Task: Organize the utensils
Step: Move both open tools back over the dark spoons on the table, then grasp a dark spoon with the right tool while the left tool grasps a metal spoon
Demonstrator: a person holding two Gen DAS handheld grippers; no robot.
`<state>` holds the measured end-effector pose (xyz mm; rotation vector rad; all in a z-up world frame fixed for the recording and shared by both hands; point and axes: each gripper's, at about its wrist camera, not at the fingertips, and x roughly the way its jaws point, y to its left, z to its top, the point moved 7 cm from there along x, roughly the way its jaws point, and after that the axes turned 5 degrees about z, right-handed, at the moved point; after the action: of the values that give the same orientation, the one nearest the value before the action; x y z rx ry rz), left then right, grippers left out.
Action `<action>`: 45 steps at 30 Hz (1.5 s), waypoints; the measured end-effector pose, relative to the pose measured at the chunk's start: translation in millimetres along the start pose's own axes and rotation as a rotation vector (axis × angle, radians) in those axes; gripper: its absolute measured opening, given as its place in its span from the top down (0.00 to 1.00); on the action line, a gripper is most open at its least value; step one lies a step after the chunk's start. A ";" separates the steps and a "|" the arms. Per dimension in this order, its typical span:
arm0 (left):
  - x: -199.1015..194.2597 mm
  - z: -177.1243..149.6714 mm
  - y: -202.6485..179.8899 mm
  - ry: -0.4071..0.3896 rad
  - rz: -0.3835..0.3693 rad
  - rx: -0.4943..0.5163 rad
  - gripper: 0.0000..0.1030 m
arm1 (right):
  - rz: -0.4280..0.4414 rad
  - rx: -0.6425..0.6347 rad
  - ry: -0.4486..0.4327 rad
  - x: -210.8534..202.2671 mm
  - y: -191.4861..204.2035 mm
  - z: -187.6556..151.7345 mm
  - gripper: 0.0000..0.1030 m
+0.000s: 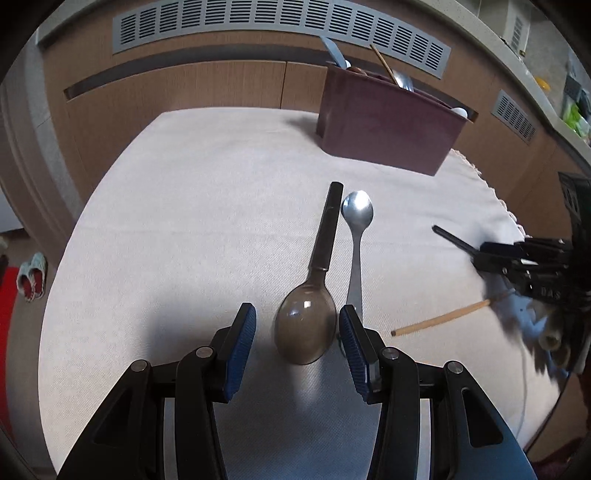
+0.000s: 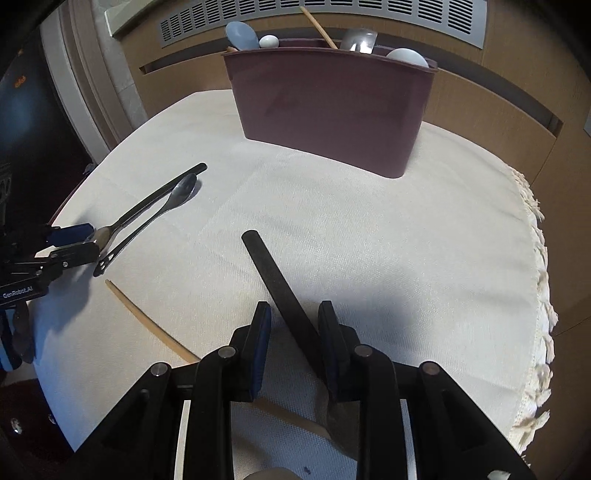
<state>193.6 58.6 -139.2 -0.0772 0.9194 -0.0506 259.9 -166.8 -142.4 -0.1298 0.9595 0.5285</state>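
Note:
My left gripper (image 1: 297, 328) is open and low over the cloth, its blue pads on either side of the bowl of a translucent brown spoon (image 1: 306, 328). That spoon's black handle points away toward the bin. A steel spoon (image 1: 356, 221) lies beside it, its handle end by my right finger. My right gripper (image 2: 293, 321) is open around a black-handled utensil (image 2: 275, 277). The handle crosses the gap slantwise and leans on the right finger; its bowl end is hidden beneath. A wooden stick (image 2: 147, 321) runs under that gripper. The maroon bin (image 2: 332, 110) stands at the back.
The bin holds several utensils that stick out above its rim. The table's cream cloth has a fringed edge (image 2: 535, 258) on the right. Wooden cabinet fronts with a vent grille (image 1: 280, 22) rise behind the table. Slippers (image 1: 31, 275) lie on the floor at left.

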 end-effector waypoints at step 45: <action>5.7 50.2 -7.6 0.037 -0.130 0.053 0.67 | -0.018 -0.063 0.045 11.7 24.0 15.3 0.84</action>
<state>236.9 52.8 -112.8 -0.0869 0.9483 -0.1972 265.0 -136.5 -140.1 -0.2081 0.9847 0.5410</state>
